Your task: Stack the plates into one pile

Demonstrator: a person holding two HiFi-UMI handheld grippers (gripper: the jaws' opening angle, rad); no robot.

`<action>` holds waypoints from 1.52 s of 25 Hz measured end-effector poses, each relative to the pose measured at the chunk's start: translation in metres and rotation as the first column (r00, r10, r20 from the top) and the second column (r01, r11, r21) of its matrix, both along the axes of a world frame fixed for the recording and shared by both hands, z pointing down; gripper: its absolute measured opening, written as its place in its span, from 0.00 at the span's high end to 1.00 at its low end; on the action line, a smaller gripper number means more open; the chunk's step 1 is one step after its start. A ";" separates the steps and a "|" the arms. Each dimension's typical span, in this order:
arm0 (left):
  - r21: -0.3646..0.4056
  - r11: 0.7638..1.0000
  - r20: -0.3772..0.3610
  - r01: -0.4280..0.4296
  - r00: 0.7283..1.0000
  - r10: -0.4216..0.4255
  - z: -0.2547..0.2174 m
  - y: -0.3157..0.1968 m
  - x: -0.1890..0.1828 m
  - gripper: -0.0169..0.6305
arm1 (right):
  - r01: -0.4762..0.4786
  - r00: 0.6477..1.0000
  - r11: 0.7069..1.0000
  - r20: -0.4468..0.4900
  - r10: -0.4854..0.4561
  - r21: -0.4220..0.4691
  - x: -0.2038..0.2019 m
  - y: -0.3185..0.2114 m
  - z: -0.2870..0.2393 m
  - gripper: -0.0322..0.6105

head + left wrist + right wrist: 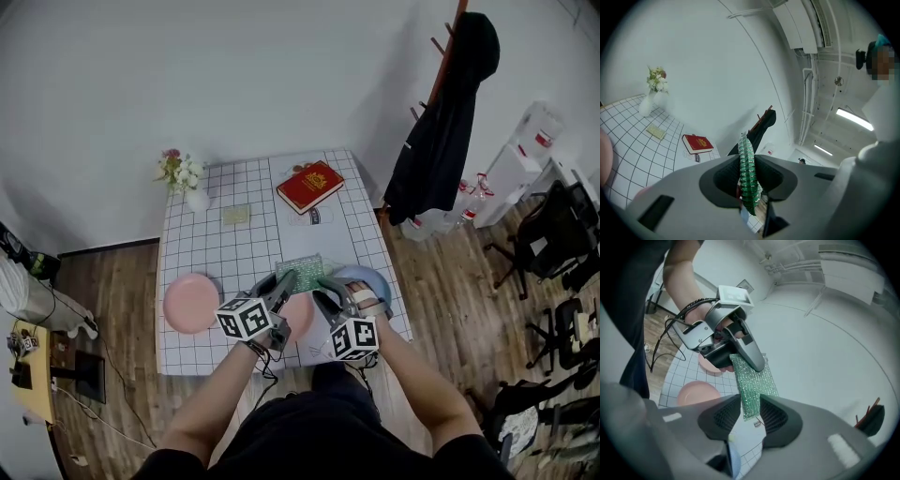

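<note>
A pink plate [192, 303] lies at the table's left edge. A second pink plate [300, 316] lies under my hands, and a blue plate [367, 277] sits at the right edge. Above the table my left gripper [286, 279] is shut on a green bubble-wrap sheet [302, 267]; the left gripper view shows the sheet [747, 173] edge-on between the pads. In the right gripper view the sheet [752, 380] hangs from the left gripper [745, 359] down into my right gripper [751, 411]. Its jaws stand apart on either side of the sheet's end.
A red book [309, 186] lies at the table's far side, with a flower vase [195, 195] at the far left corner and a small pale card [236, 214] between them. A dark coat [450, 112] hangs on a rack to the right. Wooden floor surrounds the table.
</note>
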State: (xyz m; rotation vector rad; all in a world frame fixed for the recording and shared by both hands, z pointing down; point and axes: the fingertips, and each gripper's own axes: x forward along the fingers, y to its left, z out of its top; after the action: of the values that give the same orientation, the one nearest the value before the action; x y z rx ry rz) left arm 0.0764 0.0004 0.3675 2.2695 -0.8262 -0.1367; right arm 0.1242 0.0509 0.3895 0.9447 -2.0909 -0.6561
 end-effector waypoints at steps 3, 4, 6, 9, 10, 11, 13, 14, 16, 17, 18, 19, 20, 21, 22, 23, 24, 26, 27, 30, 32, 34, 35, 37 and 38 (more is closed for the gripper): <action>0.006 1.000 -0.021 -0.001 1.000 0.001 -0.003 0.005 -0.007 0.85 | -0.035 0.982 0.995 0.183 0.052 -0.095 0.007 0.005 -0.008 0.71; 0.008 1.000 -0.030 -0.002 1.000 0.002 -0.004 0.007 -0.010 0.85 | -0.041 0.961 0.989 0.266 0.078 -0.144 0.010 0.007 -0.012 0.70; 0.016 1.000 -0.046 -0.006 0.999 0.006 -0.008 0.011 -0.014 0.85 | -0.032 0.884 0.967 0.444 0.144 -0.252 0.017 0.007 -0.021 0.67; 0.032 0.999 -0.075 -0.018 0.997 0.021 -0.014 0.017 -0.019 0.85 | 0.034 0.706 0.922 0.662 0.252 -0.386 0.028 0.005 -0.033 0.63; 0.040 0.999 -0.087 -0.025 0.996 0.029 -0.016 0.020 -0.021 0.85 | 0.071 0.638 0.905 0.716 0.281 -0.419 0.030 0.005 -0.036 0.62; 0.049 0.998 -0.099 -0.034 0.994 0.038 -0.019 0.022 -0.021 0.85 | 0.117 0.572 0.888 0.761 0.306 -0.445 0.030 0.006 -0.039 0.61; 0.072 0.996 -0.122 -0.056 0.990 0.064 -0.025 0.029 -0.021 0.85 | 0.220 0.449 0.850 0.823 0.348 -0.479 0.029 0.010 -0.046 0.60; 0.085 0.994 -0.133 -0.068 0.988 0.079 -0.029 0.032 -0.020 0.85 | 0.267 0.393 0.832 0.843 0.367 -0.487 0.027 0.012 -0.049 0.60; 0.110 0.989 -0.155 -0.096 0.982 0.113 -0.035 0.038 -0.018 0.85 | 0.340 0.303 0.804 0.866 0.398 -0.488 0.026 0.014 -0.054 0.60; 0.120 0.987 -0.165 -0.110 0.978 0.129 -0.038 0.041 -0.018 0.85 | 0.365 0.272 0.794 0.871 0.409 -0.487 0.024 0.014 -0.056 0.59; 0.129 0.984 -0.173 -0.124 0.974 0.145 -0.040 0.043 -0.018 0.85 | 0.386 0.249 0.785 0.874 0.417 -0.485 0.023 0.015 -0.057 0.58; 0.136 0.981 -0.180 -0.137 0.970 0.160 -0.042 0.046 -0.017 0.85 | 0.405 0.231 0.777 0.876 0.423 -0.482 0.021 0.016 -0.058 0.58; 0.142 0.979 -0.187 -0.149 0.967 0.175 -0.044 0.049 -0.017 0.85 | 0.424 0.217 0.769 0.878 0.427 -0.479 0.019 0.018 -0.059 0.58; 0.146 0.976 -0.195 -0.161 0.963 0.188 -0.046 0.052 -0.017 0.85 | 0.443 0.204 0.760 0.879 0.430 -0.475 0.016 0.020 -0.060 0.58; 0.150 0.973 -0.203 -0.173 0.958 0.202 -0.048 0.055 -0.016 0.85 | 0.463 0.192 0.751 0.881 0.432 -0.470 0.014 0.022 -0.062 0.58; 0.156 0.970 -0.209 -0.185 0.954 0.215 -0.049 0.058 -0.015 0.85 | 0.483 0.182 0.742 0.882 0.434 -0.465 0.011 0.024 -0.063 0.58; 0.164 0.967 -0.213 -0.196 0.950 0.229 -0.050 0.061 -0.014 0.85 | 0.500 0.176 0.733 0.883 0.435 -0.461 0.008 0.026 -0.064 0.58; 0.173 0.961 -0.217 -0.217 0.943 0.252 -0.051 0.066 -0.013 0.85 | 0.527 0.170 0.717 0.883 0.438 -0.456 0.001 0.031 -0.066 0.58; 0.176 0.958 -0.217 -0.226 0.940 0.262 -0.051 0.069 -0.013 0.85 | 0.537 0.167 0.711 0.883 0.438 -0.454 -0.002 0.033 -0.067 0.58; 0.182 0.951 -0.218 -0.248 0.933 0.285 -0.052 0.074 -0.014 0.85 | 0.564 0.159 0.695 0.884 0.439 -0.447 -0.010 0.036 -0.068 0.58; 0.182 0.949 -0.221 -0.259 0.929 0.296 -0.052 0.076 -0.015 0.85 | 0.579 0.162 0.684 0.885 0.437 -0.444 -0.016 0.038 -0.068 0.59; 0.181 0.946 -0.220 -0.267 0.927 0.304 -0.051 0.078 -0.017 0.85 | 0.588 0.168 0.675 0.884 0.436 -0.445 -0.021 0.040 -0.068 0.64; 0.181 0.945 -0.220 -0.272 0.925 0.309 -0.050 0.080 -0.017 0.85 | 0.591 0.170 0.671 0.883 0.438 -0.447 -0.023 0.040 -0.067 0.66; 0.180 0.942 -0.221 -0.282 0.922 0.318 -0.050 0.082 -0.018 0.85 | 0.593 0.178 0.665 0.879 0.442 -0.455 -0.027 0.041 -0.066 0.68; 0.179 0.942 -0.220 -0.285 0.921 0.321 -0.049 0.082 -0.019 0.85 | 0.591 0.181 0.663 0.877 0.446 -0.459 -0.029 0.040 -0.065 0.71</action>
State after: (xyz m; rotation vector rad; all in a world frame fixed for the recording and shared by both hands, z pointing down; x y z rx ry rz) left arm 0.0578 0.0827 0.3181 2.4223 -0.3366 -0.3366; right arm 0.0951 0.0910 0.3244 0.7194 -3.0858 1.3127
